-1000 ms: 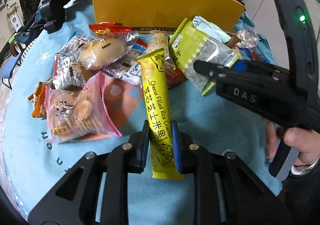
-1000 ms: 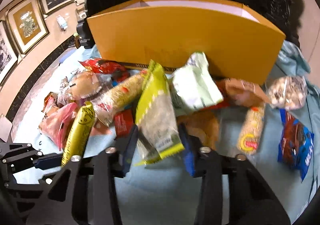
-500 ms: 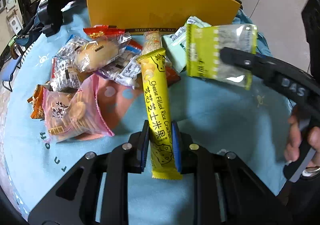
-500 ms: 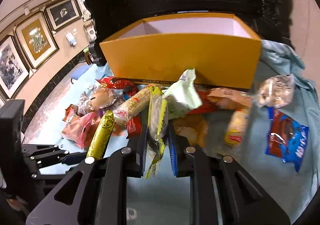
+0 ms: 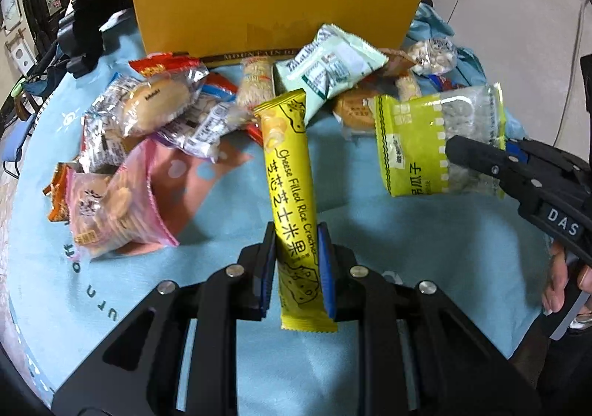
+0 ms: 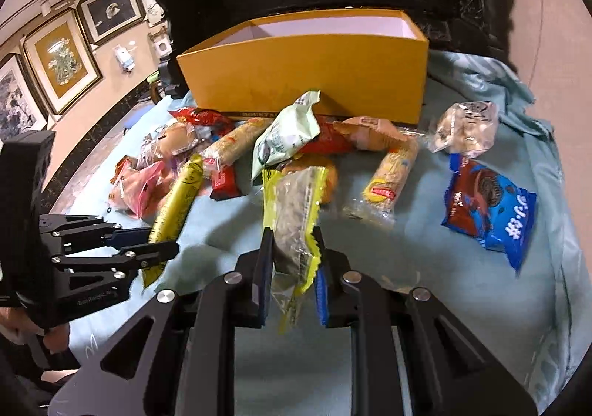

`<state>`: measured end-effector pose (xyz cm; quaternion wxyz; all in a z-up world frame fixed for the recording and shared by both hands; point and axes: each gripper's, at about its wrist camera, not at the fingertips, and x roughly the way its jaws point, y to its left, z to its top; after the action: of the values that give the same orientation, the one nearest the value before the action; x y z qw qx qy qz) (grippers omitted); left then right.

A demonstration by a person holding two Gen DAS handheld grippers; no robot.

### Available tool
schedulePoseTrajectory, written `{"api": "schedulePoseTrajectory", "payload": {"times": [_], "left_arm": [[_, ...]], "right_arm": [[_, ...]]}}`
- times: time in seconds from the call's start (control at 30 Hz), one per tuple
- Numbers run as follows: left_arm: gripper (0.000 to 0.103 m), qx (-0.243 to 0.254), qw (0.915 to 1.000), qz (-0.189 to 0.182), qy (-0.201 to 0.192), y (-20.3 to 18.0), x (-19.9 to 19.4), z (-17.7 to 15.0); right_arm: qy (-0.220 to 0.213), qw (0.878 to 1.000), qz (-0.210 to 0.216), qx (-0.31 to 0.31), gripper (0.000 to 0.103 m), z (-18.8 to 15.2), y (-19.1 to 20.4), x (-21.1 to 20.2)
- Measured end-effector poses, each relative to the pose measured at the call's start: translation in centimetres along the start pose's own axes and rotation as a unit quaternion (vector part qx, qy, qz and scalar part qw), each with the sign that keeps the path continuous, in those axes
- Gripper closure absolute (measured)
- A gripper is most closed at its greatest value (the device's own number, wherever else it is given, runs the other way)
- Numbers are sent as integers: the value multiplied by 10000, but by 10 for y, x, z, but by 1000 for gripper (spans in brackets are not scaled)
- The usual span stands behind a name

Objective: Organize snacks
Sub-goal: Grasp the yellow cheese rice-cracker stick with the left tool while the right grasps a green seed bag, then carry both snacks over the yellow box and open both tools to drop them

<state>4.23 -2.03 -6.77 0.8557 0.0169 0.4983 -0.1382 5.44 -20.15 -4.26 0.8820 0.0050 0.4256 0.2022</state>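
The yellow rice cracker stick (image 5: 292, 201) is hanging clamped in the left gripper (image 5: 298, 268) while the right gripper (image 6: 292, 268) is pinching the green seed packet (image 6: 294, 209), both seemingly bound for the orange box (image 6: 307, 75) beyond the snack pile (image 5: 148, 127).

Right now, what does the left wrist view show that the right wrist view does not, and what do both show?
Only the left wrist view shows the print on the yellow cracker stick and a hand holding the right claw.

Only the right wrist view shows the inside of the orange box, the blue cookie packet and framed pictures on the wall.

Both show the left claw shut on the stick, the right claw shut on the green packet, and the snack pile.
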Motion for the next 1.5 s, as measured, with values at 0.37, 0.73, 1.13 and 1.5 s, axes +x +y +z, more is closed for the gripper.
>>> {"api": "schedulePoseTrajectory", "payload": {"times": [0.37,0.73,1.13,1.5], "left_arm": [[82,0,9999,11,169,0,18,1],[82,197,9998,24,-24,-11,4,-4],[82,423,9972,32,-618,-23,-54,19],[82,586,9890,341,-1311,-18,-92,112]], "right_arm": [[209,9990,298,259,81,9,-3,41],[-260,9970,438,586,85,6,-22,5],[-919,9938,393,483,84,19,-25,-58],[-1437,9872,432,546,84,98,-35,-73]]}}
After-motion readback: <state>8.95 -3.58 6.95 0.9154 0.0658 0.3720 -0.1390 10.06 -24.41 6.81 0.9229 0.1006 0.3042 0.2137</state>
